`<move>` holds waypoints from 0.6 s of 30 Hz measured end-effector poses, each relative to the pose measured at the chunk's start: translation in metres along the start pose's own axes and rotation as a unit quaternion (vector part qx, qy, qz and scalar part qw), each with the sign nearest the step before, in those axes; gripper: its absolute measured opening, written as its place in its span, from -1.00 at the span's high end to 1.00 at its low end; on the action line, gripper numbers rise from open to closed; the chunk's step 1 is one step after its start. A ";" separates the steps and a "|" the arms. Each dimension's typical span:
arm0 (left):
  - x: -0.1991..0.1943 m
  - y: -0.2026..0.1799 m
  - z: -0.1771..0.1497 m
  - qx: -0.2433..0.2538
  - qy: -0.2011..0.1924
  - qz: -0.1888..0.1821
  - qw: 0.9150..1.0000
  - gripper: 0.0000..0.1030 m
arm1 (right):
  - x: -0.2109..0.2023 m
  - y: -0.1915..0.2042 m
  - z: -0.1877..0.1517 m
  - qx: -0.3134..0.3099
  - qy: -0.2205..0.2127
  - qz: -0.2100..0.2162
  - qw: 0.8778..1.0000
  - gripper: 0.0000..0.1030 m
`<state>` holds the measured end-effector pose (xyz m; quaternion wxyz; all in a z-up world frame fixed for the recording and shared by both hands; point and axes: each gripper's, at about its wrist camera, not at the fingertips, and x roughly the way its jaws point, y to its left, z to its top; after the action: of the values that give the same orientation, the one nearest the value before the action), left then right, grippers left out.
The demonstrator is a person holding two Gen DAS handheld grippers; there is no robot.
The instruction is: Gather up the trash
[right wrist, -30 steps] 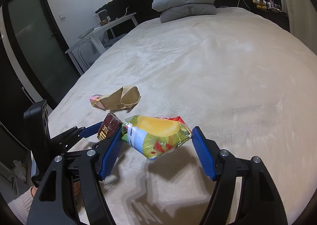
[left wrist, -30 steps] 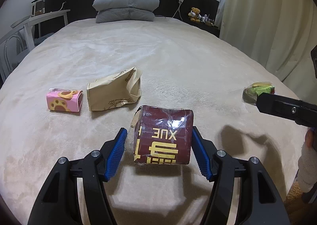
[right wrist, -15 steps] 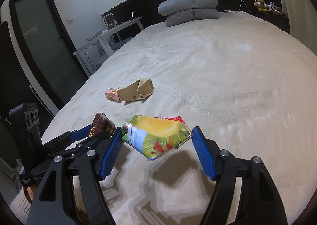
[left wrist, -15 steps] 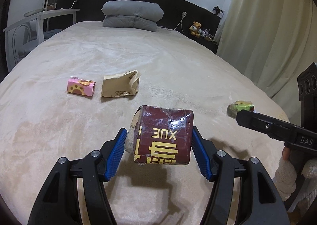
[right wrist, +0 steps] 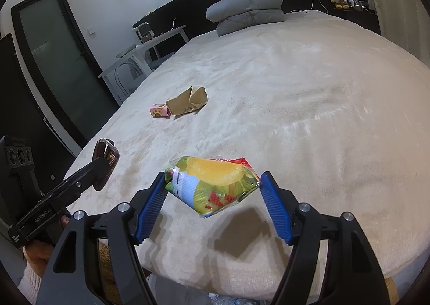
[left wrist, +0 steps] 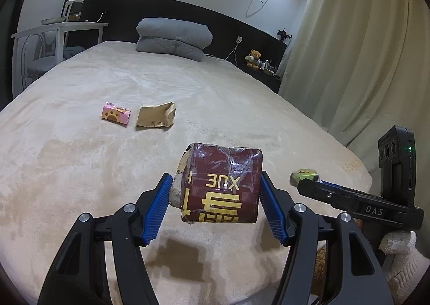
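My left gripper [left wrist: 216, 197] is shut on a dark red wrapped box with yellow lettering [left wrist: 221, 184], held above the near end of the bed; the box also shows in the right wrist view [right wrist: 106, 154]. My right gripper [right wrist: 212, 194] is shut on a colourful green and yellow snack bag [right wrist: 212, 184], also above the bed's near end; the bag shows in the left wrist view [left wrist: 303, 176]. A pink paw-print packet [left wrist: 116, 114] and a crumpled brown paper bag [left wrist: 156, 118] lie side by side on the bed, farther in; they also show in the right wrist view, packet [right wrist: 160, 111] and paper bag [right wrist: 188, 100].
The beige bed [left wrist: 215, 95] fills both views, with grey pillows [left wrist: 173, 37] at the black headboard. A white desk and chair [left wrist: 48, 41] stand left of it, curtains [left wrist: 362, 63] to the right. A dark door [right wrist: 56, 57] is at the left. A teddy bear [left wrist: 252, 57] sits by the headboard.
Both grippers have pulled back and lifted from the bed with their items still held. The pink packet and paper bag look farther away and have not moved.
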<state>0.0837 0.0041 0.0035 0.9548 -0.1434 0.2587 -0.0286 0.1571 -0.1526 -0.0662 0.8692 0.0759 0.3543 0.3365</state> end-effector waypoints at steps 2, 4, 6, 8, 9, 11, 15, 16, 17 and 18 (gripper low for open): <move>-0.008 -0.003 -0.007 0.001 0.000 -0.001 1.000 -0.22 | -0.009 0.002 -0.008 0.002 -0.003 0.000 1.000 -0.36; -0.015 -0.007 -0.014 0.002 0.001 -0.001 1.000 -0.22 | -0.018 0.002 -0.014 0.003 -0.007 0.000 1.000 -0.36; -0.023 -0.012 -0.021 0.004 0.000 -0.002 1.000 -0.22 | -0.026 0.003 -0.022 0.004 -0.011 0.001 1.000 -0.36; -0.030 -0.015 -0.029 0.006 0.000 -0.002 1.000 -0.22 | -0.035 0.004 -0.028 0.006 -0.016 0.002 1.000 -0.36; -0.034 -0.017 -0.032 0.006 0.000 -0.002 1.000 -0.22 | -0.039 0.005 -0.032 0.006 -0.017 0.002 1.000 -0.36; -0.041 -0.019 -0.038 0.006 -0.001 -0.003 1.000 -0.22 | -0.046 0.007 -0.040 0.005 -0.018 0.001 1.000 -0.36; -0.055 -0.025 -0.051 0.006 -0.001 -0.003 1.000 -0.22 | -0.059 0.014 -0.053 0.000 -0.023 0.007 1.000 -0.36; -0.059 -0.026 -0.054 0.007 -0.002 -0.004 1.000 -0.22 | -0.063 0.016 -0.056 -0.002 -0.024 0.010 1.000 -0.36; -0.061 -0.028 -0.056 0.008 -0.001 -0.004 1.000 -0.22 | -0.066 0.017 -0.059 -0.004 -0.026 0.014 1.000 -0.36; -0.064 -0.029 -0.059 0.009 -0.001 -0.004 1.000 -0.22 | -0.069 0.019 -0.063 -0.007 -0.028 0.017 0.999 -0.36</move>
<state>-0.0007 -0.0311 -0.0058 0.9561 -0.1362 0.2573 -0.0343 0.0687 -0.1892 -0.0664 0.8734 0.0856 0.3263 0.3513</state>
